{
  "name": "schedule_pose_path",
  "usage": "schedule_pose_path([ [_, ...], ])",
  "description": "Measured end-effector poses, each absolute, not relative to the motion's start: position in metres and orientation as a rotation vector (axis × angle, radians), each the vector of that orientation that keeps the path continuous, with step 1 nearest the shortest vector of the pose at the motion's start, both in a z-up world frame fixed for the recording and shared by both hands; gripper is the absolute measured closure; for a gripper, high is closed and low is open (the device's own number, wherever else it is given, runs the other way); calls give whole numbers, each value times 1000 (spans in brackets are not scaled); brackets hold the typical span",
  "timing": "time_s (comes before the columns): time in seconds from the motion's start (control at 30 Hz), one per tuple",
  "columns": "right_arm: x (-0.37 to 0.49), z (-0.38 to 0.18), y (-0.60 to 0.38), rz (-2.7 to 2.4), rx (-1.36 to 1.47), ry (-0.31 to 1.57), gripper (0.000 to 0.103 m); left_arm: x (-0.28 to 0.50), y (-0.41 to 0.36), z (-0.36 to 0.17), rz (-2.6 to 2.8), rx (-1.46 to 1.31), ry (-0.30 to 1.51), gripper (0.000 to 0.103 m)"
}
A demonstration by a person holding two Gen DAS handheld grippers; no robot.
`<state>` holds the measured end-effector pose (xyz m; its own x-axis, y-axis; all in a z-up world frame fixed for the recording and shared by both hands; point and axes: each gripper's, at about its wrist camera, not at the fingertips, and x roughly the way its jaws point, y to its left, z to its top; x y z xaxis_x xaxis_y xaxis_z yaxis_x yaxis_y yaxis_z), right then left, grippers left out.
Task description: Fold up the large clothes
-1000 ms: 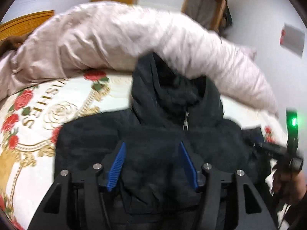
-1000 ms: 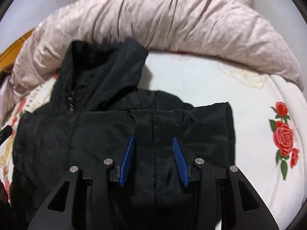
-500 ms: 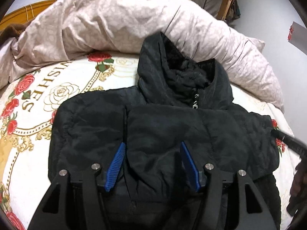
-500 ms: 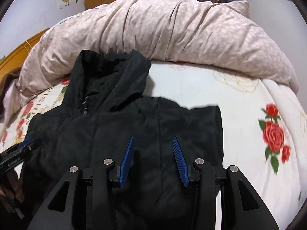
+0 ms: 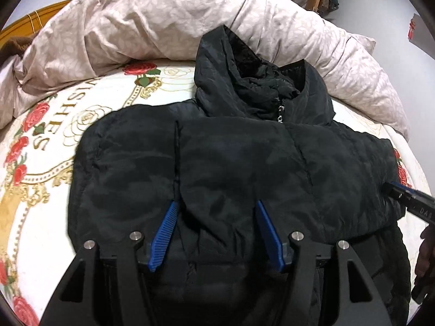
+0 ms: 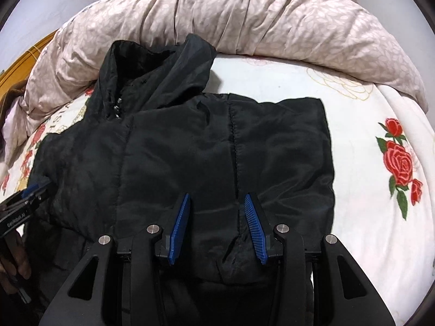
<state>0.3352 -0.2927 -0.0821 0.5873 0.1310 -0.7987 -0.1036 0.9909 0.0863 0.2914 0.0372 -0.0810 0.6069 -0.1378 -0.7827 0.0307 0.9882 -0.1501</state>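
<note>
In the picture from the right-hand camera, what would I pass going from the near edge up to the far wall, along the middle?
The right hand-held gripper → black jacket body → its hood → pink quilt bunched along the far side of the bed.

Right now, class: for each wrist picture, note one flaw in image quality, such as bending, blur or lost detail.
Left wrist view: fisheye bends the rose bedspread round, corners go black, and the black hooded jacket loses detail in shade. Right wrist view: same bending; sheen shows on the jacket, the duvet stays sharp.
</note>
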Motion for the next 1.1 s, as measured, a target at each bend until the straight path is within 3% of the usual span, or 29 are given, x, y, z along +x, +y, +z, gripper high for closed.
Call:
schedule_pose_path([
  [0.63, 260, -24, -273, 229, 73, 892, 58, 228, 30, 3, -68, -115, 886, 40],
  [1.1, 291, -21, -261, 267, 61, 891, 56, 247, 38, 6, -65, -113, 881, 40],
])
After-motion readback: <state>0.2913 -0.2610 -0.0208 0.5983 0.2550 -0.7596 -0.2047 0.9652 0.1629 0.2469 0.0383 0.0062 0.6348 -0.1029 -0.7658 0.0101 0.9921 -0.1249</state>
